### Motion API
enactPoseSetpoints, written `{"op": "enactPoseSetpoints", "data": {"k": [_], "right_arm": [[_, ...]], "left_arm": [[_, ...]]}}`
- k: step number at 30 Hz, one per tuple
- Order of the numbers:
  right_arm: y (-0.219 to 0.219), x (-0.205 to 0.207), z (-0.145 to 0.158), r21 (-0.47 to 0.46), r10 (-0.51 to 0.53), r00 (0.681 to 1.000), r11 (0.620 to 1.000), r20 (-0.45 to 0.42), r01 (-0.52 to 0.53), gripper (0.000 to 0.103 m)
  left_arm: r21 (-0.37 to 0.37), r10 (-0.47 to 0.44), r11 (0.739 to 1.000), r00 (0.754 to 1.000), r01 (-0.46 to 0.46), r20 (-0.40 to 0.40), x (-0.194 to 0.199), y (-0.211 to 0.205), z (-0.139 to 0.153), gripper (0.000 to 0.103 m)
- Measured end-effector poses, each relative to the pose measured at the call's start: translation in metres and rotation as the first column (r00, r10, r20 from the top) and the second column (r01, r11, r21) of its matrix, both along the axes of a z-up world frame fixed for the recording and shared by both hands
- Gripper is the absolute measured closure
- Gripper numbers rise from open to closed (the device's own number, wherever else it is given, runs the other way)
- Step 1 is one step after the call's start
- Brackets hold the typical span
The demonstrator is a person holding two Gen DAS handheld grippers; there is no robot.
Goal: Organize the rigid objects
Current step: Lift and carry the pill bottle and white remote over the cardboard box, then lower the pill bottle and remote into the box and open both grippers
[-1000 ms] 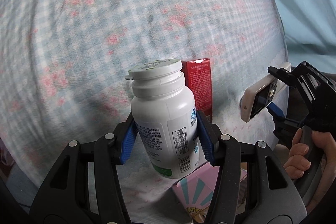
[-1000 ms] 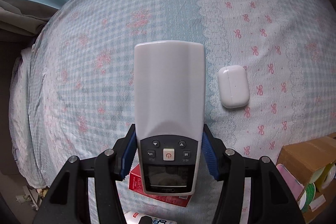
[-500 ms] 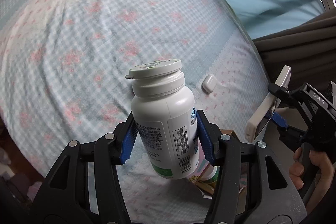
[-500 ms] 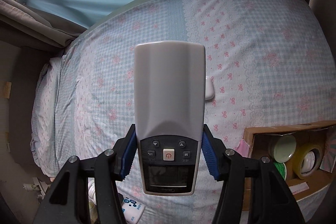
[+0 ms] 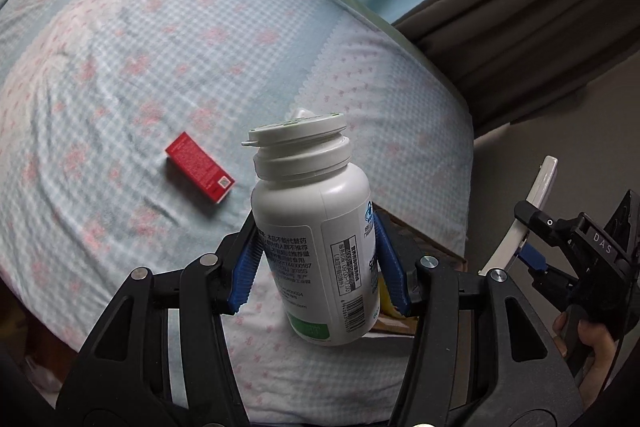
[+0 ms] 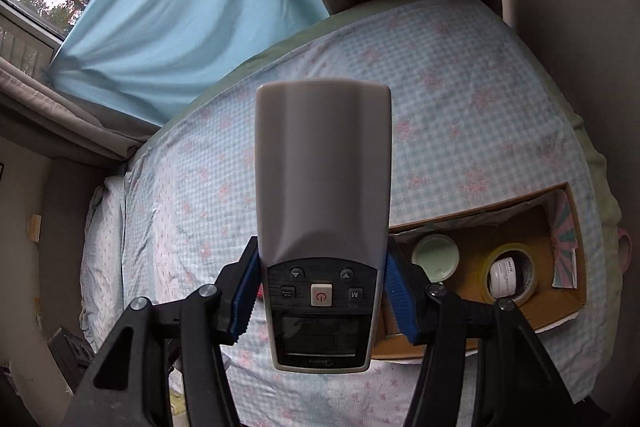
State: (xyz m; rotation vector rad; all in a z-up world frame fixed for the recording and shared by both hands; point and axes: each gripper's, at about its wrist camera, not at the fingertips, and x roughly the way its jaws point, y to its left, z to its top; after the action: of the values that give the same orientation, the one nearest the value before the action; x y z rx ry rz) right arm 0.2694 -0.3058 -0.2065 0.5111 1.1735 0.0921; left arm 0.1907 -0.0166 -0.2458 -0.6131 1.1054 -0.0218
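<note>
Left gripper: jaws part-open, blue ribbed pads pressed on both sides of a white plastic bottle, held tilted above the bed. Bottle cap sits ajar; printed label and barcode face the camera.

Right gripper: jaws part-open, clamped on the lower sides of a grey remote, button end and dark screen nearest the camera, smooth rounded end pointing away.

Beyond and left of the left jaws, a red box lies flat on the blue-checked, pink-flowered sheet. Right of the right jaws, an open cardboard box on the bed holds a tape roll and a pale green lid. Light blue curtain behind.
</note>
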Motion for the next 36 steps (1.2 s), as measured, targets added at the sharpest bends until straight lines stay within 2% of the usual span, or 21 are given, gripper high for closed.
{"op": "enactPoseSetpoints", "data": {"k": [7,13,21,27,30,33,36], "right_arm": [[-0.089,-0.037,-0.006,-0.008,-0.156,0.988,0.988,-0.022,0.155,0.050],[-0.140,-0.059,-0.034,0.032,-0.234,0.969,0.971,-0.080,0.237,0.050],[-0.168,-0.069,-0.092,0.090,-0.273,0.944,0.952,-0.185,0.293,0.050],[-0.182,-0.068,-0.138,0.143,-0.322,0.915,0.921,-0.244,0.362,0.050],[-0.182,-0.066,-0.160,0.153,-0.328,0.905,0.914,-0.271,0.377,0.050],[-0.179,-0.067,-0.176,0.163,-0.324,0.898,0.910,-0.296,0.382,0.050],[-0.177,-0.067,-0.183,0.181,-0.325,0.901,0.905,-0.288,0.385,0.050]], "left_arm": [[-0.017,-0.145,0.989,0.989,0.145,0.004,0.016,-0.079,0.002,0.053],[-0.014,-0.235,0.972,0.971,0.235,-0.033,0.029,-0.137,-0.014,0.053],[0.024,-0.332,0.941,0.936,0.337,-0.118,0.053,-0.199,-0.053,0.053],[0.038,-0.393,0.913,0.899,0.407,-0.195,0.073,-0.243,-0.101,0.053],[0.072,-0.449,0.878,0.866,0.473,-0.220,0.079,-0.269,-0.124,0.053],[0.159,-0.543,0.796,0.805,0.584,-0.238,0.080,-0.292,-0.143,0.053],[0.175,-0.601,0.742,0.758,0.647,-0.254,0.077,-0.302,-0.155,0.053]]}}
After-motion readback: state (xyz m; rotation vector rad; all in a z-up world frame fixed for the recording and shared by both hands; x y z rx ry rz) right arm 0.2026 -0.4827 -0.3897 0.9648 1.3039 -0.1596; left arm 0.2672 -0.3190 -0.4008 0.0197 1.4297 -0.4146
